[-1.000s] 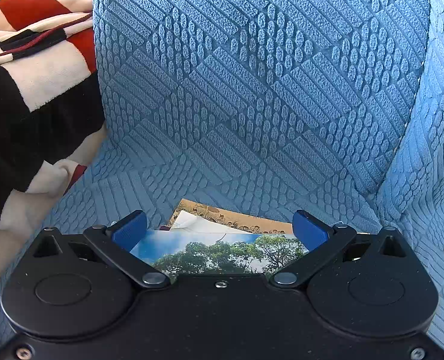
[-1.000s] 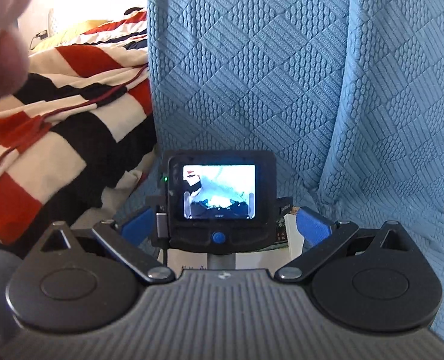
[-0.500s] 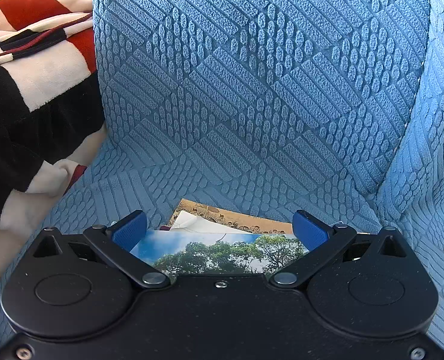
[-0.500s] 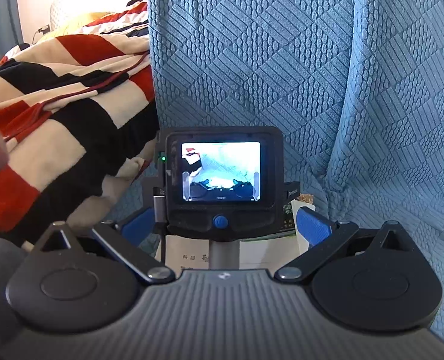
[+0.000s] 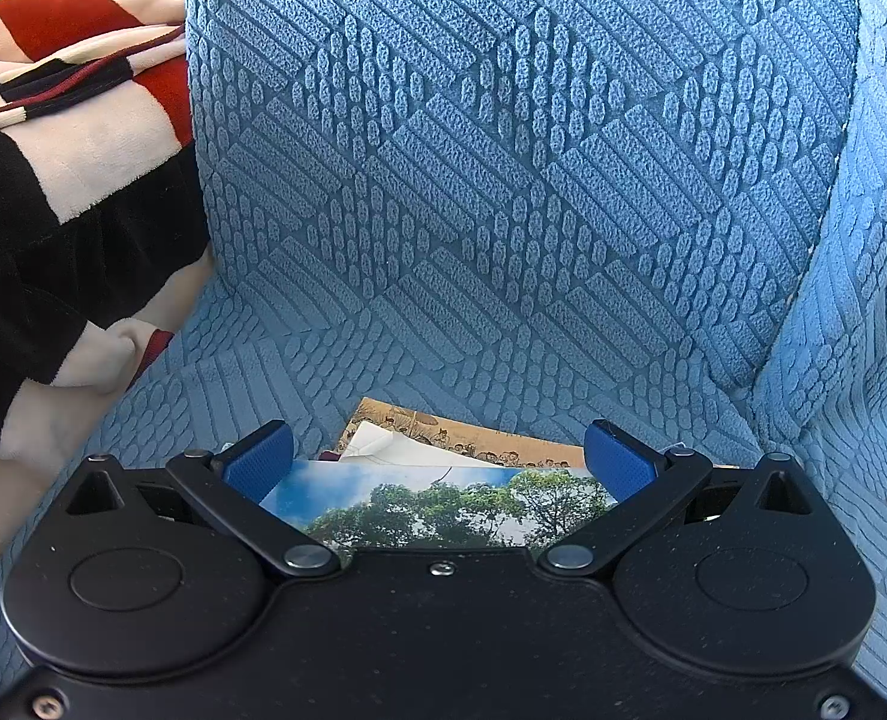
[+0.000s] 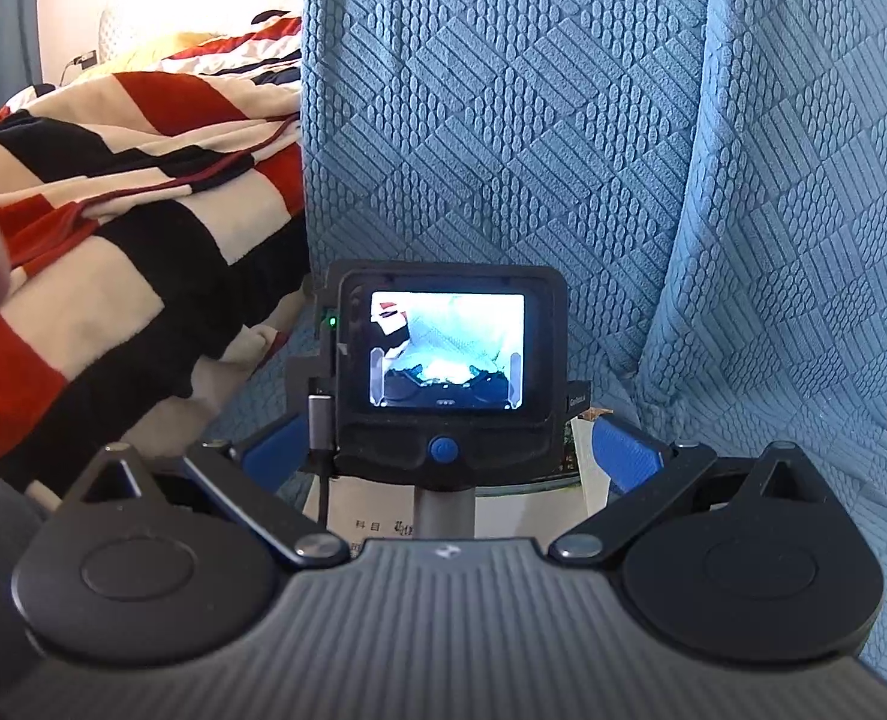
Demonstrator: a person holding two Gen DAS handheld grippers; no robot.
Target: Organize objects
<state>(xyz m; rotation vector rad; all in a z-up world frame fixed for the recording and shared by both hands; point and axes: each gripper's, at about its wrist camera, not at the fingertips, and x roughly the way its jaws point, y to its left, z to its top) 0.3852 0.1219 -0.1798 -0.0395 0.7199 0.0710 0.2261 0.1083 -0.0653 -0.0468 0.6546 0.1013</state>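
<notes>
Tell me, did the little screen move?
Yes. The screen sits higher against the blue sofa cover than a second ago.

Seat of the blue textured-fabric armchair (image 5: 503, 180): loose stack of printed paper cards (image 5: 443, 498) lying flat, tree-photograph card on top, before the backrest. Left of the chair: red, black and cream striped fleece blanket (image 5: 71, 180), draped against its side. Left tool (image 5: 437, 462) directly over the stack; right tool (image 6: 443, 456) behind it.

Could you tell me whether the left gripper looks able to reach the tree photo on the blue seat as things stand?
Probably yes: the left gripper is open right over the tree photo, with nothing between them.
</notes>
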